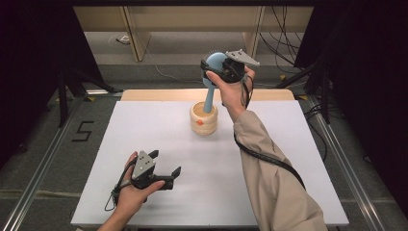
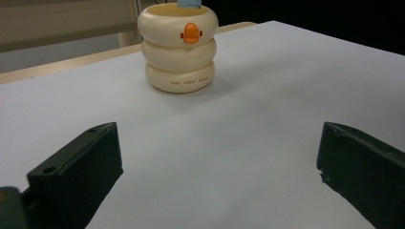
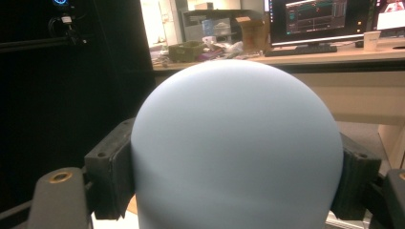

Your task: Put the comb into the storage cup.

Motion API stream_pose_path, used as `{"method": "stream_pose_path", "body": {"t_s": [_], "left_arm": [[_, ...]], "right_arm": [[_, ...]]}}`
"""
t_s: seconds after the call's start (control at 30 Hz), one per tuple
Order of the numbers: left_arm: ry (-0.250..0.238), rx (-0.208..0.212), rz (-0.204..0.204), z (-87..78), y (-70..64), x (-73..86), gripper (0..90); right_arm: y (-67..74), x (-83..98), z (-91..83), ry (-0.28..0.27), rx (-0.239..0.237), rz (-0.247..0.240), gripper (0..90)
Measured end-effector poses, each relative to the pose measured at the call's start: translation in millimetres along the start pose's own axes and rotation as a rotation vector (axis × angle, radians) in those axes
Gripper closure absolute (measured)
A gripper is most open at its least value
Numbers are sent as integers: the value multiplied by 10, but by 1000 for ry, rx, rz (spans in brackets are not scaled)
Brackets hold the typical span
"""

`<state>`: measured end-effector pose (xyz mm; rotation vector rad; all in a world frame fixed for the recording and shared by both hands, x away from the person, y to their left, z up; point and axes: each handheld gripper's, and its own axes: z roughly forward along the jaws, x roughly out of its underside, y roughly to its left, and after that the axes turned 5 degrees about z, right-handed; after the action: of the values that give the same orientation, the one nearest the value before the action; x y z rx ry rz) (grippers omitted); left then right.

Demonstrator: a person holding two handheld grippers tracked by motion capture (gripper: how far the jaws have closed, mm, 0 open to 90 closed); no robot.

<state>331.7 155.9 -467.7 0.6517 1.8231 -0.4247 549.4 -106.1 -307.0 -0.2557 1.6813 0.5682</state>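
Observation:
A pale blue brush stands tilted, its handle down inside a cream ring-stacked holder that has an orange duck bill on its front. My right gripper is above the holder, shut on the brush's rounded head, with a black pad pressed against each side. At the table's near left, my left gripper rests low over the white surface, open and holding nothing. In the left gripper view its jaws stand wide apart and point toward the holder, where the handle's lower end enters the cup.
The white tabletop has a wooden strip along its far edge. Metal rails run along both sides on the floor, with a "5" mark at left. Cables lie behind the table.

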Motion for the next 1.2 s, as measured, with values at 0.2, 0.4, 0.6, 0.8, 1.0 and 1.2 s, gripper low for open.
{"method": "stream_pose_path", "body": {"t_s": [0.2,0.4,0.6,0.8,1.0,1.2], "left_arm": [[0,0,-1,1,2,1,11],[-2,-1,-1,-1,2,-1,11],[-1,0,-1,1,2,0,11],[-1,0,-2,1,2,1,11],[-1,-1,-1,-2,2,-1,11],[-1,0,-1,1,-1,-2,11]], "right_arm": [[8,26,25,0,-2,0,212],[21,50,40,3,-2,-5,212],[24,76,60,9,-4,-9,212],[37,96,71,16,-6,-10,212],[41,99,70,14,-5,-14,211],[34,108,77,19,-3,-15,212]]}}
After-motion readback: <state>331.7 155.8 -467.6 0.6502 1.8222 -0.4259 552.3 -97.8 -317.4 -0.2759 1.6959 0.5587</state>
